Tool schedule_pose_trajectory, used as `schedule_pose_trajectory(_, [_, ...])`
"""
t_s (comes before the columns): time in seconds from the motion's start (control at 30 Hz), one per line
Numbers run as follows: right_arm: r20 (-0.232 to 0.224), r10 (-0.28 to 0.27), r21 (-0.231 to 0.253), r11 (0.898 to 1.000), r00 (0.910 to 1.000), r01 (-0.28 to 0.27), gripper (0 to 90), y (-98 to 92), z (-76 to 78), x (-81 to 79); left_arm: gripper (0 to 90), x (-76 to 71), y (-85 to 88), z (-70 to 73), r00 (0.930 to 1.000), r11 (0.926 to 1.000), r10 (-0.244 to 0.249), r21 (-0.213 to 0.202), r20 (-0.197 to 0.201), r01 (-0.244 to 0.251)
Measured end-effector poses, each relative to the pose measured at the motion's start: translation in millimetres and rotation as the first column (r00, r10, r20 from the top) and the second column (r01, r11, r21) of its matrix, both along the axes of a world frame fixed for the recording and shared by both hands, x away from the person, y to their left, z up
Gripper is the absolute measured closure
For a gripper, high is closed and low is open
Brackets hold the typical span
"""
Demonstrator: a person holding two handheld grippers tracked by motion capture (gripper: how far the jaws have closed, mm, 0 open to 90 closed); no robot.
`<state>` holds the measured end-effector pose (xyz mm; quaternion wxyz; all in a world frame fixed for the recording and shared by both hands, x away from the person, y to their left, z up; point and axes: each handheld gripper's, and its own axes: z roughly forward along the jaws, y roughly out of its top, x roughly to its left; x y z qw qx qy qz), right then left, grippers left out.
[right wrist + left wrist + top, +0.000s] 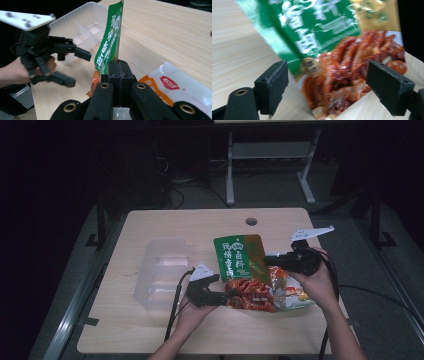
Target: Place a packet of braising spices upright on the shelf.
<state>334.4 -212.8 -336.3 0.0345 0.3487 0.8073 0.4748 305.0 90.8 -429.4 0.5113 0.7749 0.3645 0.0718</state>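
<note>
Green-and-red snack pouch (243,270) is standing edge-up nr the table's (165,330) front-right corner, probably for moving; right gripper (270,260) is pinching its edge, jaws pressed together on it; left gripper (231,296) is spreading wide, pads clear of the pouch; clear tray (162,272) is waiting at the left edge, likely its destination.

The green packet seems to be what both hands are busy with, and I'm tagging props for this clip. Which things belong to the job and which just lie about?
In the job:
- green packet, pinched by the right gripper
- left gripper, jaws apart beside it

Lying about:
- white and orange packet
- clear plastic bin
- table
</note>
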Motion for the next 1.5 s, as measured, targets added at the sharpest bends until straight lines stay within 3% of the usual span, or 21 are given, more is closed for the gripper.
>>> schedule_pose_trajectory(0.17, [0.017, 0.006, 0.007, 1.0, 0.9998, -0.006, 90.0, -7.2, 2.3, -7.3, 17.7, 10.1, -4.8, -7.0, 0.9987, 0.9992, -0.001, -0.039, -0.051, -0.001])
schedule_pose_trajectory(0.23, [0.025, 0.01, 0.018, 1.0, 0.9996, -0.01, 90.0, -10.3, 1.3, -10.8, 18.1, 15.8, -8.3, -9.1, 0.997, 0.9995, -0.024, -0.023, -0.074, 0.023])
schedule_pose_trajectory(0.33, [0.027, 0.011, 0.038, 0.999, 0.9996, -0.012, 90.0, -14.6, -2.1, -13.3, 23.9, 22.0, -14.4, -8.0, 0.9912, 0.9962, -0.079, -0.045, -0.106, 0.075])
schedule_pose_trajectory(0.4, [0.024, 0.009, 0.051, 0.999, 0.9997, -0.011, 90.0, -17.4, -5.6, -13.4, 31.1, 24.5, -16.2, -5.5, 0.9902, 0.9947, -0.095, -0.051, -0.103, 0.09])
schedule_pose_trajectory(0.6, [0.018, -0.004, 0.091, 0.996, 0.9998, 0.002, 90.0, -26.4, -16.1, -18.6, 67.8, 25.1, -10.6, -2.8, 0.9911, 0.995, -0.084, -0.063, -0.104, 0.077])
schedule_pose_trajectory(0.7, [0.01, -0.005, 0.095, 0.995, 0.9999, 0.004, 90.0, -28.5, -20.0, -19.5, 77.0, 23.1, -10.3, -2.0, 0.9892, 0.9939, -0.098, -0.062, -0.109, 0.091])
schedule_pose_trajectory(0.9, [-0.01, -0.017, 0.09, 0.996, 0.9998, 0.018, 90.0, -33.4, -27.8, -22.4, 83.6, 16.4, -10.9, 0.1, 0.9932, 0.9953, -0.091, -0.039, -0.072, 0.089])
schedule_pose_trajectory(1.03, [-0.029, -0.028, 0.078, 0.996, 0.9992, 0.03, 89.6, -37.4, -34.7, -22.8, 85.4, 8.2, -8.4, 4.5, 0.9971, 0.997, -0.076, 0.013, -0.01, 0.076])
schedule_pose_trajectory(1.13, [-0.043, -0.028, 0.064, 0.997, 0.9987, 0.031, 89.6, -36.3, -39.7, -21.9, 85.9, 5.4, -7.1, 4.7, 0.9975, 0.997, -0.07, 0.032, 0.005, 0.07])
schedule_pose_trajectory(1.3, [-0.065, -0.01, 0.065, 0.998, 0.9978, 0.014, 89.0, -33.3, -45.3, -19.3, 86.2, 2.4, -1.7, 2.8, 0.9981, 0.998, -0.062, 0.015, 0.005, 0.062])
schedule_pose_trajectory(1.5, [-0.083, 0.011, 0.03, 1.0, 0.9965, -0.008, 85.8, -24.3, -52.3, -17.1, 86.5, -2.6, -2.6, 4.4, 0.9964, 0.9965, -0.074, 0.042, 0.041, 0.073])
